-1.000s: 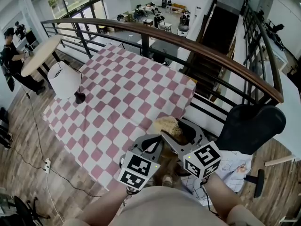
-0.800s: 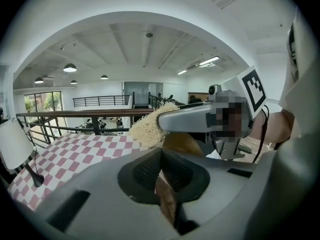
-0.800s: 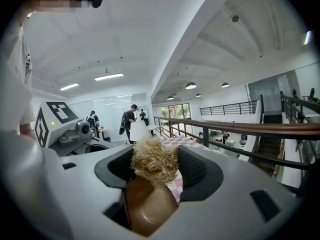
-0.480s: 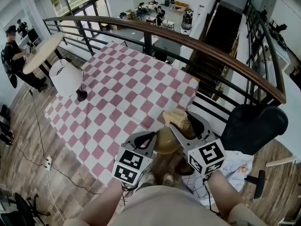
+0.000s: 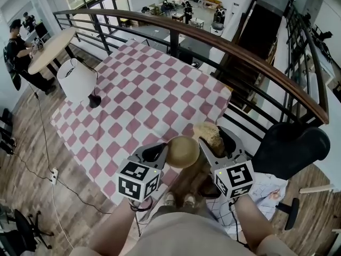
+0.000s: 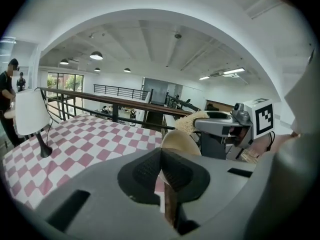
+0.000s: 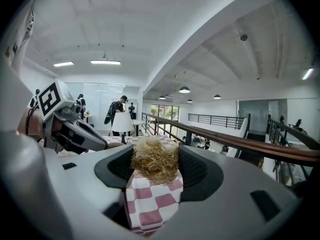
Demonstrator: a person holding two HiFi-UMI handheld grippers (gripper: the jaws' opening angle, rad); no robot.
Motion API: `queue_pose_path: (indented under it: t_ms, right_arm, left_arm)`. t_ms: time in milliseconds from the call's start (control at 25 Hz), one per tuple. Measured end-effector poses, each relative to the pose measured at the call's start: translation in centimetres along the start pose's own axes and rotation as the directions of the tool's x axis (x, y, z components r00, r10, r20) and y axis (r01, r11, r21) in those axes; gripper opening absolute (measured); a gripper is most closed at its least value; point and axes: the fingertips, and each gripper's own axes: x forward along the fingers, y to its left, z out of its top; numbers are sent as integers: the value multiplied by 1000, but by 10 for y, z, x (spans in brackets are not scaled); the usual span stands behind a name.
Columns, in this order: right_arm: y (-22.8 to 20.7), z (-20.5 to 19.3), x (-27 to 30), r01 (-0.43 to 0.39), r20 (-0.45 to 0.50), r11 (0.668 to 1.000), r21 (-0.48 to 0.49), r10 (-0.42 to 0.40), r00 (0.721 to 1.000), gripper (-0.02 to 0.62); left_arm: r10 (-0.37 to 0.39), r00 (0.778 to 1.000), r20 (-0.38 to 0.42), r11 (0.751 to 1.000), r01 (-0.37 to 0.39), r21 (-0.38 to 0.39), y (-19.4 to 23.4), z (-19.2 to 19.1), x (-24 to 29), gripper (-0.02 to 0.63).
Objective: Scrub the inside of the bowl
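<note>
**A:** In the head view, our left tool (image 5: 163, 152) pinches the bowl (image 5: 183, 151) by its rim, in the air at the near edge of the table (image 5: 133, 97). Our right tool (image 5: 214, 138) carries the scrubber (image 5: 206, 132) just beside the bowl.

**B:** In the left gripper view, the jaws are nearly together on that rim. We need a firm pinch there.

**A:** In the right gripper view, the jaws clamp the fibrous scrubber. We should face the bowl's opening toward it, then press and circle inside.

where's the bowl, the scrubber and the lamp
bowl (image 5: 183, 151), head view, middle of its tan surface
scrubber (image 7: 155, 160), right gripper view, its straw-like tuft
lamp (image 5: 76, 80), head view, its white shade
</note>
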Motion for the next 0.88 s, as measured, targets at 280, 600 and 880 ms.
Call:
queue_pose_path:
  t_ms: [280,600,880]
  right_arm:
    - [0,-17,20,-5,-35,1000,22,5,999,253]
    - [13,-43,31,-47,-98,996,80,55,994,253]
    - [22,-94,43,-42,-189,993,110,62,980,253]
  left_arm:
    - [36,999,-7,998,-37,-48,30,-10,3,17]
    - [45,996,-75,992,-53,-111,53,-42,21,17]
    - [33,988,-152,983,-59,-171,70,-88,42,17]
